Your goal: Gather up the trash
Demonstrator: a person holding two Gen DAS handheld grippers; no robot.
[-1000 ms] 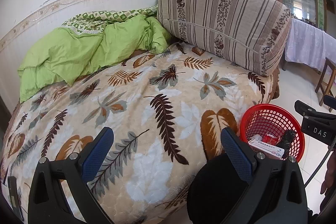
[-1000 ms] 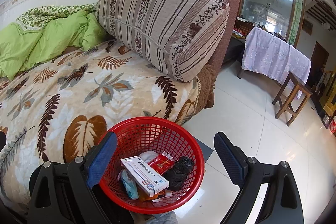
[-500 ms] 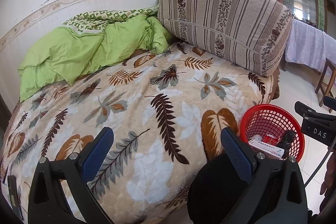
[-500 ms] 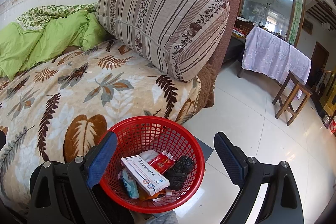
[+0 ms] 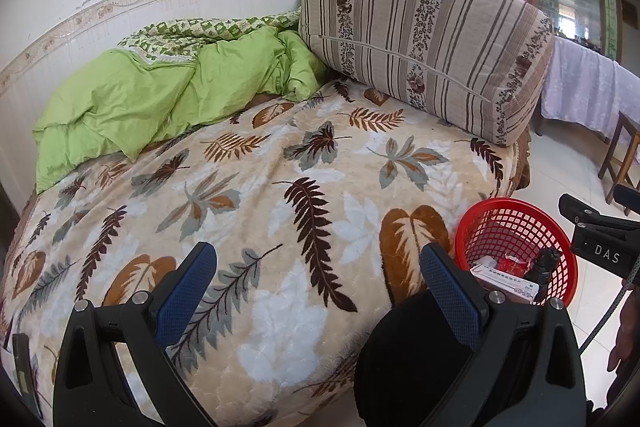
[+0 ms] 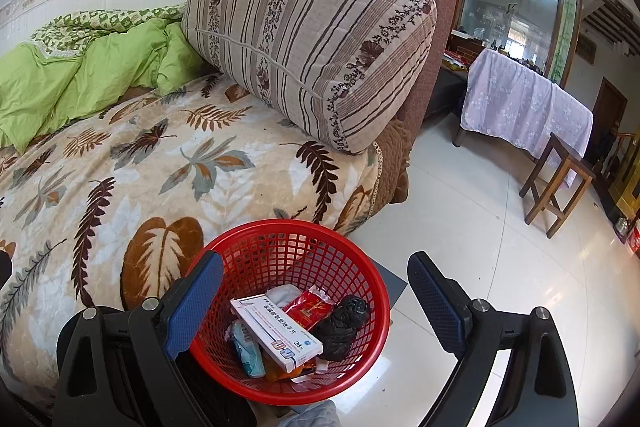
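Observation:
A red mesh basket (image 6: 360, 259) (image 5: 516, 223) stands on the floor by the bed's edge. Inside lie a white medicine box (image 6: 276, 331), a red wrapper (image 6: 306, 309), a crumpled black bag (image 6: 342, 323) and a teal packet (image 6: 248, 351). My right gripper (image 6: 316, 291) hovers open just above the basket with nothing between its fingers. My left gripper (image 5: 320, 279) is open too, over the leaf-patterned blanket (image 5: 260, 187), holding nothing. Part of the right gripper's body (image 5: 600, 247) shows at the right edge of the left wrist view.
A striped bolster cushion (image 6: 308, 43) and a green quilt (image 5: 160, 95) lie at the back of the bed. A cloth-covered table (image 6: 524, 99) and a wooden stool (image 6: 560, 183) stand on the tiled floor (image 6: 460, 227) to the right.

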